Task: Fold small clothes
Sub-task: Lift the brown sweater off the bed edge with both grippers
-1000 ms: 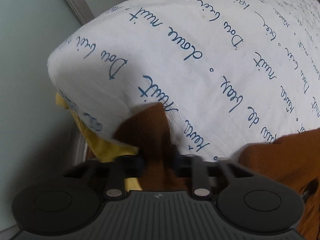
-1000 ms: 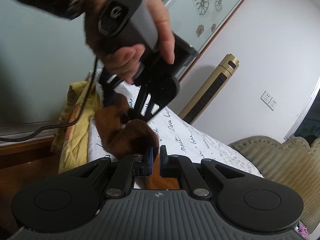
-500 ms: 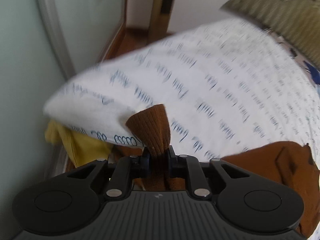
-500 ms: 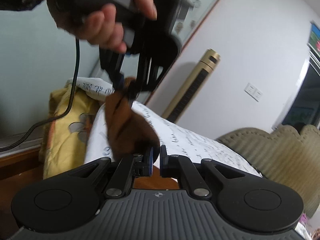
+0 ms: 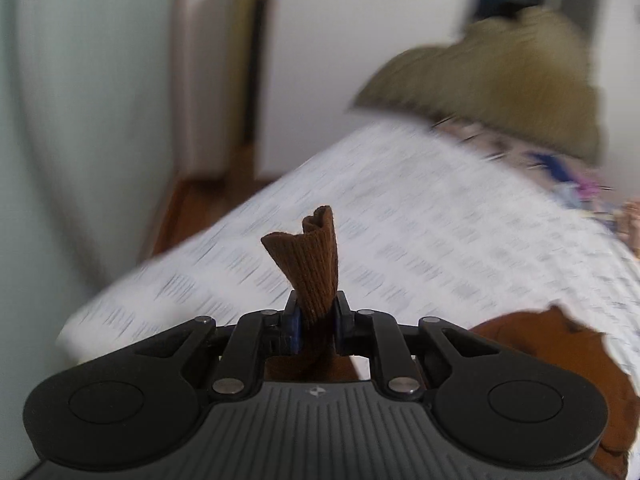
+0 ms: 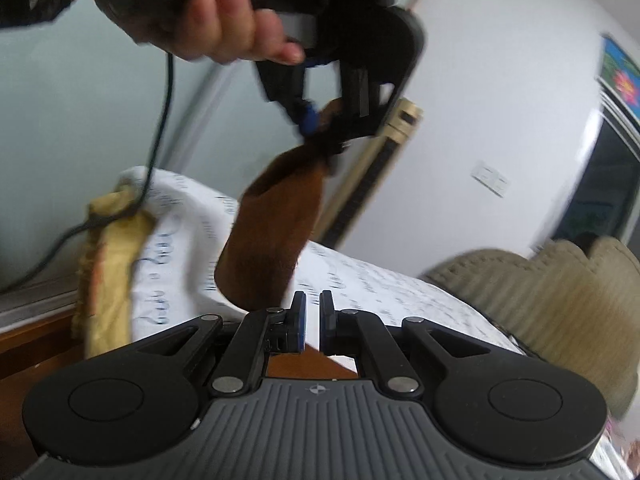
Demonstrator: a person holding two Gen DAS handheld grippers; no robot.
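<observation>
A brown knitted garment (image 5: 316,252) stands up with its ribbed cuff between the pads of my left gripper (image 5: 316,304), which is shut on it. More of its body (image 5: 540,364) lies on the white sheet at lower right. In the right wrist view a hand (image 6: 224,20) holds the left gripper (image 6: 324,128) high, and the brown garment (image 6: 272,232) hangs from it down behind my right gripper (image 6: 313,304). The right jaws are shut; brown cloth shows just behind the pads, and I cannot tell whether it is pinched.
A white sheet with blue writing (image 5: 440,240) covers the bed. Yellow bedding (image 6: 108,264) bunches at its left end, with a black cable (image 6: 160,140) trailing over it. An olive padded headboard (image 6: 560,300) stands at the right, a gold tower fan (image 6: 400,120) by the wall.
The left gripper has risen and tipped up toward the room, lifting the brown cuff off the sheet so the garment now hangs stretched. The right gripper has stayed nearly still.
</observation>
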